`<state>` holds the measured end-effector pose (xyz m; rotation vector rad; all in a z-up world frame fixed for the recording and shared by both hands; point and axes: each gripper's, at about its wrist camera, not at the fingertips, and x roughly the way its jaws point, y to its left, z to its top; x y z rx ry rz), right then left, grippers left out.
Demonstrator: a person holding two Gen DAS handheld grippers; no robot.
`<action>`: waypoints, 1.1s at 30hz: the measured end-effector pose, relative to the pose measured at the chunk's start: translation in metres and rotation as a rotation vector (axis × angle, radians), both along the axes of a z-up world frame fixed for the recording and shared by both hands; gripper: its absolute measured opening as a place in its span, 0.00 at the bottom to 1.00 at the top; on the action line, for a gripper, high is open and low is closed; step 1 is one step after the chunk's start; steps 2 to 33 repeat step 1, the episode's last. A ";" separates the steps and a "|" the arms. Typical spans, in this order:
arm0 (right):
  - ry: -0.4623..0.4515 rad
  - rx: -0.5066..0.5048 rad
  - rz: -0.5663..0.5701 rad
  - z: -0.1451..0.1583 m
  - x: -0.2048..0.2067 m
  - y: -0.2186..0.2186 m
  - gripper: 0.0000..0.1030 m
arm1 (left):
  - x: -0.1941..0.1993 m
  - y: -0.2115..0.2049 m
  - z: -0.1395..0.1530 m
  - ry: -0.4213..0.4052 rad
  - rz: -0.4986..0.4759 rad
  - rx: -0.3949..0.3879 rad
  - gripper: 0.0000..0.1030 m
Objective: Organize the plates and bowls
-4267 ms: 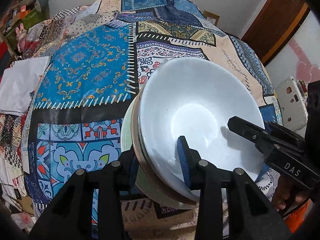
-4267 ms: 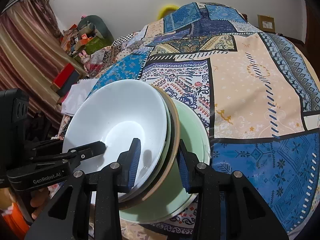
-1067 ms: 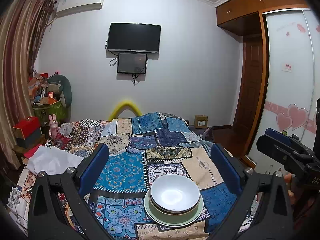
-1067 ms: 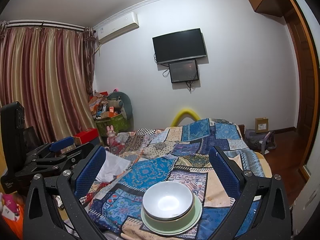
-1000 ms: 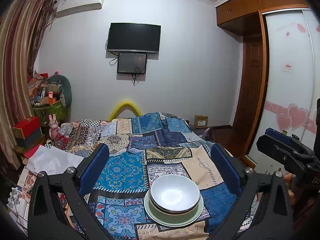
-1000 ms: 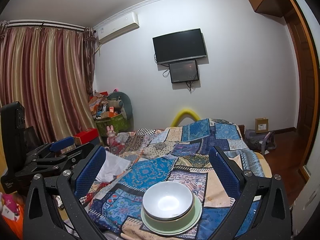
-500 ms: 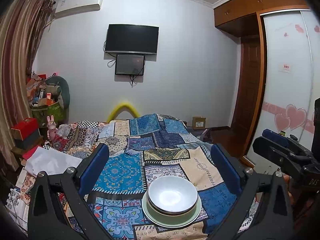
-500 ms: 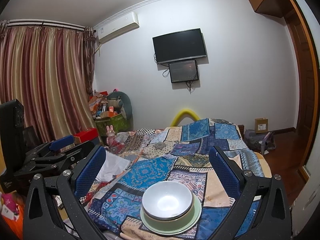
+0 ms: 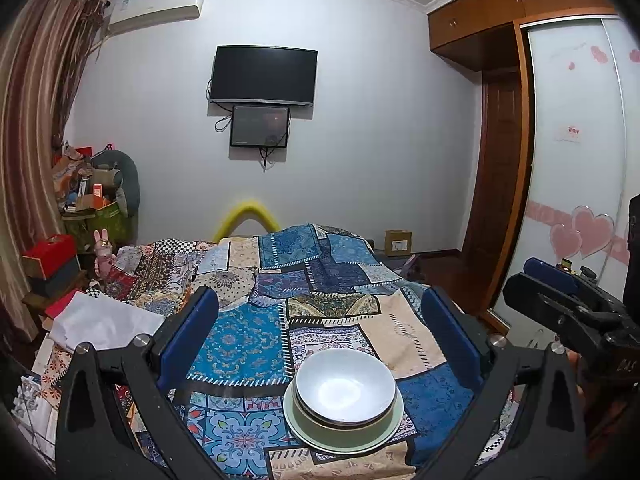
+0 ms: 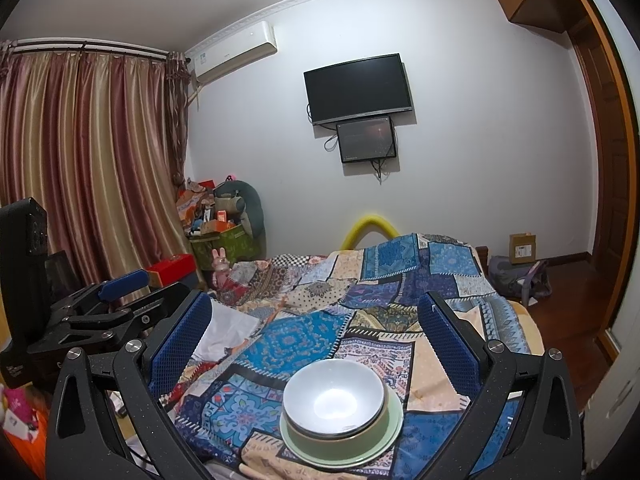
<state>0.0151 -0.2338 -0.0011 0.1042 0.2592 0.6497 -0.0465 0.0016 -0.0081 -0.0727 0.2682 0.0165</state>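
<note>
A white bowl [image 9: 346, 387] sits on top of a stack of nested bowls on a pale green plate [image 9: 380, 438], near the front edge of a bed with a patchwork cover. It also shows in the right wrist view [image 10: 334, 396], on the same green plate [image 10: 384, 446]. My left gripper [image 9: 330, 338] is open and empty, held back and above the stack. My right gripper [image 10: 316, 338] is open and empty too. Each gripper shows at the edge of the other's view.
The patchwork bed cover [image 9: 240, 340] fills the middle. White folded cloth [image 9: 104, 324] lies at the bed's left. Boxes and clutter [image 10: 220, 220] stand by the curtain [image 10: 80, 160]. A wardrobe [image 9: 576, 200] and door are at right. A TV [image 9: 264, 76] hangs on the far wall.
Both grippers had held the stack's rim from opposite sides; they let go, opened wide and pulled back and up. In the last second the views hardly shift.
</note>
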 end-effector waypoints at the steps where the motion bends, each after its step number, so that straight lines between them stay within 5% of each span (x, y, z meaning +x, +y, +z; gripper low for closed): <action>1: 0.000 -0.001 0.000 0.000 0.000 0.000 1.00 | 0.001 0.000 0.000 0.001 0.000 0.001 1.00; 33: 0.000 -0.001 0.000 0.000 0.000 0.000 1.00 | 0.001 0.000 0.000 0.001 0.000 0.001 1.00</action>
